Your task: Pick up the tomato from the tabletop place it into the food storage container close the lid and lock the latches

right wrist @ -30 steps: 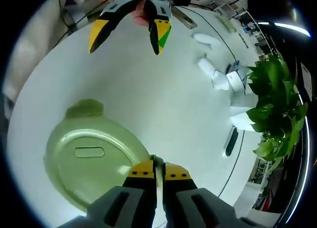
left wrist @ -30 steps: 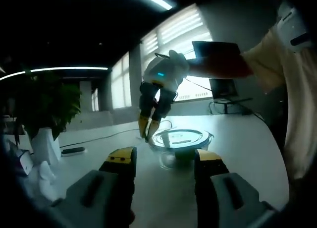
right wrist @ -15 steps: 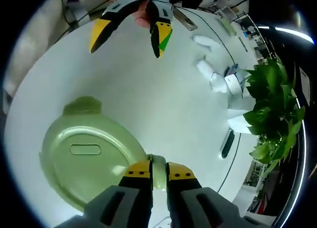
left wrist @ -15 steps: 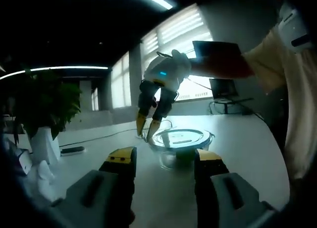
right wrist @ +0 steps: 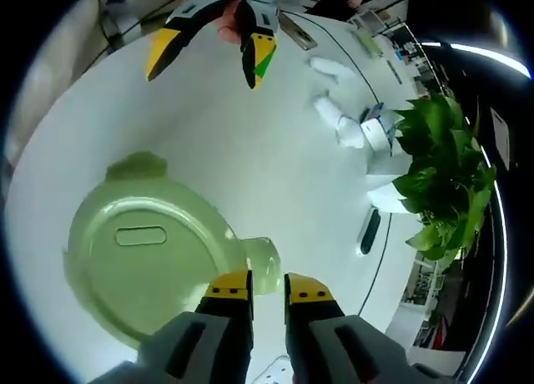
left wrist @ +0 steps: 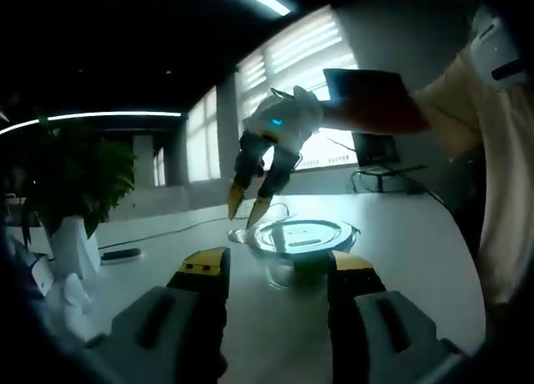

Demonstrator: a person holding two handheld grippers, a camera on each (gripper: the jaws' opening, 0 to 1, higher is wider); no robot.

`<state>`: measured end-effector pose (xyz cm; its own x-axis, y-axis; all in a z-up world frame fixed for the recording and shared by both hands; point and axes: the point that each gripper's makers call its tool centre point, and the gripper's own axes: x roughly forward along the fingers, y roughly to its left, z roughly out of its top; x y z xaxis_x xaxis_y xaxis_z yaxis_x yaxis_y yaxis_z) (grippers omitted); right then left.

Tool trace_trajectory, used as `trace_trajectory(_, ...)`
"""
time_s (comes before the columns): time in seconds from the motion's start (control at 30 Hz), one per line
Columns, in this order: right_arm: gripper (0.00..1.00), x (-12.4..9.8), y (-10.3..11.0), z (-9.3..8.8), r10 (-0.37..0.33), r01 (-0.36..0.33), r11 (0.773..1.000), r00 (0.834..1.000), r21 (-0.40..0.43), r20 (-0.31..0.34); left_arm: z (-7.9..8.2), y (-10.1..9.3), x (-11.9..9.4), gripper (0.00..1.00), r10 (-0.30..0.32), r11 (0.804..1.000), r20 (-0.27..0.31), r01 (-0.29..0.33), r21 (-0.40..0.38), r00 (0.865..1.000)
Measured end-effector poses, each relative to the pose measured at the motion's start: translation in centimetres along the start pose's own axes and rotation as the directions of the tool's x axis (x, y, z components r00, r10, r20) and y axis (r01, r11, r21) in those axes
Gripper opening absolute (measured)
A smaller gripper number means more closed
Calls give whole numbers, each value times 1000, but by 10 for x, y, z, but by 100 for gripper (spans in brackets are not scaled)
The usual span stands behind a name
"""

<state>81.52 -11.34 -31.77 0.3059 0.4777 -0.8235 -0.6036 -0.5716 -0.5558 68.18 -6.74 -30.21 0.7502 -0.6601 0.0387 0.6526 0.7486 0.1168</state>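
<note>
A round clear food storage container (left wrist: 302,249) stands on the white table (right wrist: 284,167) with its pale green lid (right wrist: 138,250) on. A dark shape under the lid is too dim to identify. One latch tab (right wrist: 259,265) juts out just beyond my right gripper's tips, and another tab (right wrist: 138,165) sits on the lid's far side. My right gripper (right wrist: 267,286) hovers with a small gap between its jaws and nothing in it. From the left gripper view the right gripper (left wrist: 246,205) hangs above the container's left rim. My left gripper (left wrist: 279,265) is open and empty, short of the container.
A leafy potted plant (right wrist: 438,184) in a white pot (left wrist: 71,246) stands at the table's edge. Near it lie a dark flat device (right wrist: 365,231) and small white objects (right wrist: 350,125). A monitor (left wrist: 371,146) stands behind the container, and a person's sleeve (left wrist: 467,108) is at the right.
My right gripper's jaws parted and let go of the latch tab they were pinching, then rose a little off the lid's rim. The left gripper stayed put.
</note>
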Motion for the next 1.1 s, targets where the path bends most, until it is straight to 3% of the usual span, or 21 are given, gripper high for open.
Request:
trace_trajectory(0.57, 15, -39, -8, -18, -106, 102, 988, 994, 119, 29, 1, -4, 3, 39, 24, 999, -13, -24, -21, 1000)
trace_trajectory(0.63, 15, -43, -10, -24, -126, 125, 988, 992, 93, 10, 0, -7, 3, 41, 16, 999, -18, -16, -35, 1000)
trace_trajectory(0.87, 15, -59, -5, -40, -122, 118, 978, 993, 173, 10, -1, -11, 7, 48, 12, 994, -28, -15, -112, 1000)
trace_trajectory(1.0, 15, -67, -5, -51, -127, 127, 977, 992, 171, -9, 1, -15, 8, 49, 3, 993, -25, -6, -119, 1000)
trace_trajectory(1.1, 16, -74, 1, -54, -104, 95, 967, 994, 237, 25, 1, -16, 8, 49, 16, 983, -27, -20, -183, 1000)
